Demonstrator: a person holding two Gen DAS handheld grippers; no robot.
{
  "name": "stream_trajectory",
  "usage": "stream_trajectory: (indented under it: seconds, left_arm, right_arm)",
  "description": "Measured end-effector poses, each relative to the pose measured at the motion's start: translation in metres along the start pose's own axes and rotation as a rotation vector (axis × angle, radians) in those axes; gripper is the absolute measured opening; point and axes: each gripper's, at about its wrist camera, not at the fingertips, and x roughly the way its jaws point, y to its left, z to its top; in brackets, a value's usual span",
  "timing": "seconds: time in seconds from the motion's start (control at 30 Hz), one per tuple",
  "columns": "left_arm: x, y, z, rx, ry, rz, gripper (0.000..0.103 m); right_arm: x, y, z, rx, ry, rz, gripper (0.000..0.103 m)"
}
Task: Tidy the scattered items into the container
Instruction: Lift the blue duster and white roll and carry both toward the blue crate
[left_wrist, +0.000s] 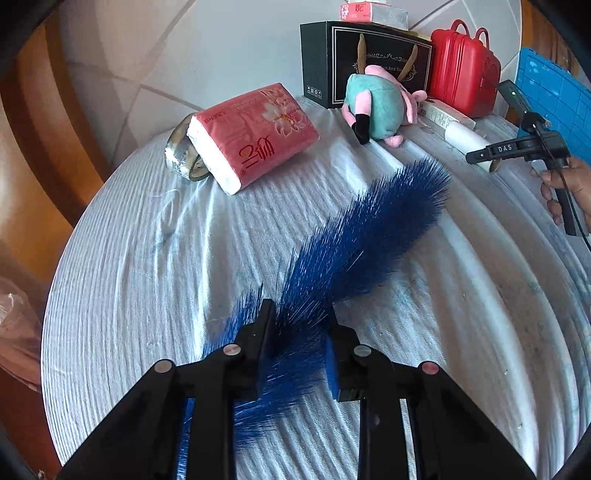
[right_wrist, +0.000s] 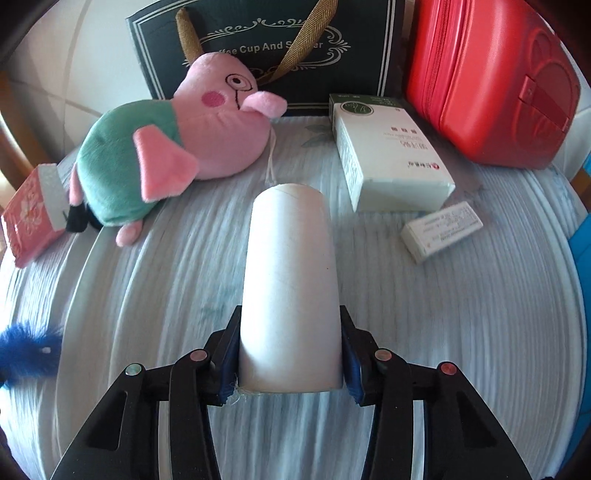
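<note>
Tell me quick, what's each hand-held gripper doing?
Left hand-held gripper: closed on the blue bristly brush.
Right hand-held gripper: closed on the white paper roll.

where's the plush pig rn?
Right wrist view, upper left: the plush pig lies on its side on the white cloth, just in front of the dark gift box, between the pink tissue pack and the white carton.
</note>
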Motion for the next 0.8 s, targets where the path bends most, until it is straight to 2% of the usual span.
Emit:
stream_trajectory:
  seconds: [0.2, 0.5, 0.8]
  left_arm:
    - [-0.019, -0.020, -0.019, -0.050, 0.035, 0.004, 0.017]
    - [-0.061, -0.037, -0.033, -0.125, 0.050, 0.033, 0.017]
    - [-0.110, -0.054, -0.033, -0.167, 0.057, 0.076, 0.015]
  right_arm:
    - [-0.032, 0.006, -0.059, -0.009, 0.057, 0.045, 0.045]
    - [-0.090, 0.012, -0.129, -0.009, 0.117, 0.094, 0.045]
    - [-0.150, 0.015, -0.150, -0.058, 0.114, 0.143, 0.045]
